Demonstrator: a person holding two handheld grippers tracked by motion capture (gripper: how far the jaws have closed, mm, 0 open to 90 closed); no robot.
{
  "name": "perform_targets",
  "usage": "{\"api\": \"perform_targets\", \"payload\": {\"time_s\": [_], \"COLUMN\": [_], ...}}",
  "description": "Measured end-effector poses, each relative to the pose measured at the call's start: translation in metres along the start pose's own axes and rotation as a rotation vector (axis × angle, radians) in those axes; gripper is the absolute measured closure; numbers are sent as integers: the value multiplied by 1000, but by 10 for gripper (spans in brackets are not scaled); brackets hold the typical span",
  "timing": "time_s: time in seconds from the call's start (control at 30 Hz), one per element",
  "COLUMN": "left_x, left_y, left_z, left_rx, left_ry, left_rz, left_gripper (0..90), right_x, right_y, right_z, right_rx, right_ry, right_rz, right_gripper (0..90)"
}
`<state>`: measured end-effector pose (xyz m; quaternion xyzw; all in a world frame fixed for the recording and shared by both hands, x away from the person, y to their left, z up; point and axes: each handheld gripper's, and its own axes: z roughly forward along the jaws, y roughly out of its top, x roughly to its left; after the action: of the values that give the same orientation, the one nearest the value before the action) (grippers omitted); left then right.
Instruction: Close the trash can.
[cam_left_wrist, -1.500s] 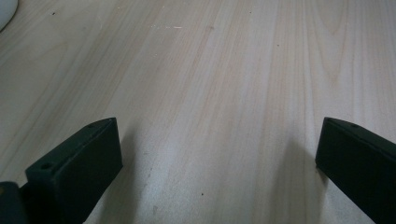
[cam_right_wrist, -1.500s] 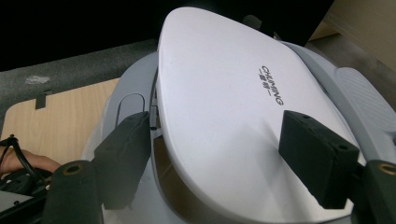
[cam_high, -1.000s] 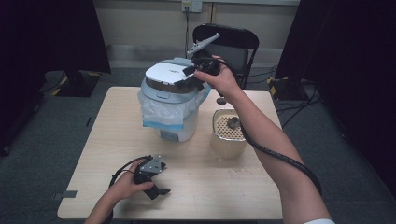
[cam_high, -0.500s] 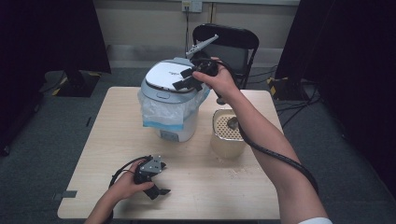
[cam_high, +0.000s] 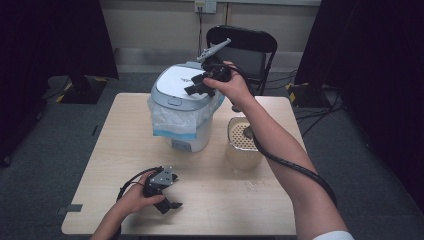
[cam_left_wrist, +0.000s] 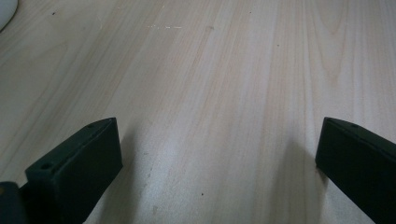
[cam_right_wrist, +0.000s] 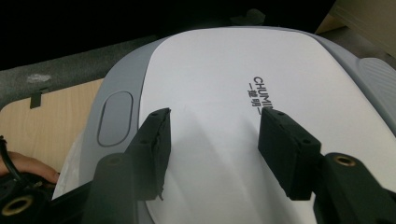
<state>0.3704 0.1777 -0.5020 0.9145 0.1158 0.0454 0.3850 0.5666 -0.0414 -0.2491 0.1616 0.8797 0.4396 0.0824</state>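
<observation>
A white and grey rice cooker (cam_high: 182, 102) stands at the back middle of the table (cam_high: 100, 150), its lid (cam_right_wrist: 233, 107) closed and a plastic bag (cam_high: 172, 122) around its body. My right gripper (cam_high: 196, 86) hovers just over the lid, open, its jaws apart above the white top (cam_right_wrist: 212, 149) with nothing between them. The lid's oval button (cam_right_wrist: 114, 119) lies beyond the left jaw. My left gripper (cam_high: 167, 197) rests near the table's front edge, open wide over bare wood (cam_left_wrist: 219, 144).
A cream perforated pot (cam_high: 243, 142) stands right of the cooker, under my right forearm. A black folding chair (cam_high: 245, 47) is behind the table. Cables trail from both grippers. Grey carpet surrounds the table.
My right gripper has shifted slightly left and lower over the cooker lid. The left gripper has stayed put.
</observation>
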Motion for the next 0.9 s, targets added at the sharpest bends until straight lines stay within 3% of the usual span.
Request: {"api": "perform_targets", "payload": {"time_s": [0.23, 0.9], "left_x": [0, 0], "left_y": [0, 0], "left_z": [0, 0], "left_rx": [-1, -1], "left_ry": [0, 0], "left_rz": [0, 0], "left_gripper": [0, 0], "right_x": [-5, -8], "right_y": [-4, -3], "right_z": [4, 9], "right_rx": [-48, -73], "right_ry": [-15, -24], "right_rz": [20, 35], "right_gripper": [444, 444]}}
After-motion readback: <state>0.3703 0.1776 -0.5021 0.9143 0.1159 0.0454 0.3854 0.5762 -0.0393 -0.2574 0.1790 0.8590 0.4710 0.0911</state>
